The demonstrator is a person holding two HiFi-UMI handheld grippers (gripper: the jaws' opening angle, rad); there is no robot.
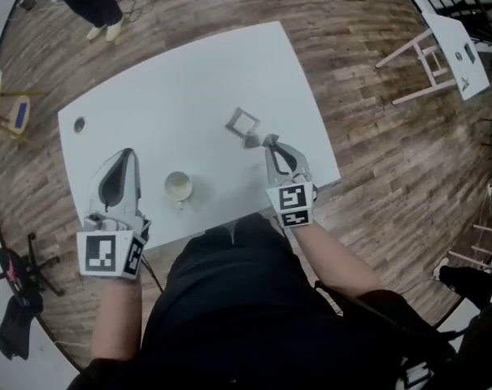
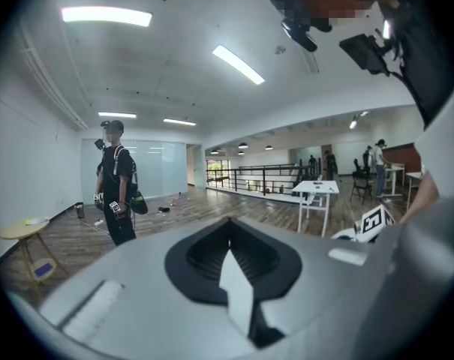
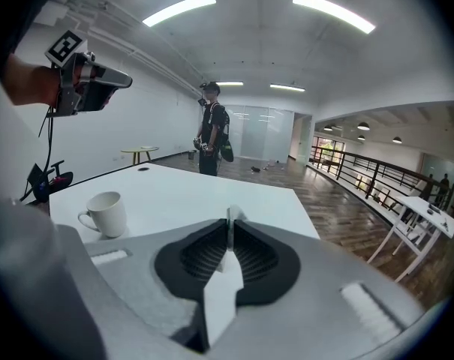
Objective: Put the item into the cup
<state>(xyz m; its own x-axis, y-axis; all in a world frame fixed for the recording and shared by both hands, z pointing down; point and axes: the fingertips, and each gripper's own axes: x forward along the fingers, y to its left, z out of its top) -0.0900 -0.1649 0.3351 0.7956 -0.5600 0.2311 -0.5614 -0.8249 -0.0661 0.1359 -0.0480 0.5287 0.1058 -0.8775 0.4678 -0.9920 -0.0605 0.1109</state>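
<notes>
**A:** The right gripper (image 3: 228, 223): is it narrow, or is it holding something?

**B:** Holding. In its own view the jaws are almost together, pinching a thin pale item (image 3: 233, 214) that pokes up just past their tips. The item is edge-on there, so its shape is hard to make out.

**A:** Does the head view help?

**B:** A little. There the item is a small grey scrap at that gripper's tips, well to the right of the cup (image 1: 178, 188) and over the white worktop (image 1: 189, 80). I cannot tell whether it touches the worktop.

**A:** And the cup?

**B:** It stands upright on the worktop, between the two grippers in the head view. In the right gripper view it is off to the left, with its handle showing.

**A:** The left gripper (image 2: 228, 222)?

**B:** In its own view the jaws are closed together with nothing between them. The head view puts it near the cup, on the cup's left. Its camera looks out across the room at a standing person (image 2: 115, 182) and a wooden floor (image 2: 174, 212). The cup shows only in the other two views.

**A:** Does the head view show anything the others don't?

**B:** A square grey thing (image 1: 244, 121) lies on the worktop beyond the cup and to its right, just beside the item. It does not show in the right gripper view, where the gripper's own body fills the lower part.
</notes>
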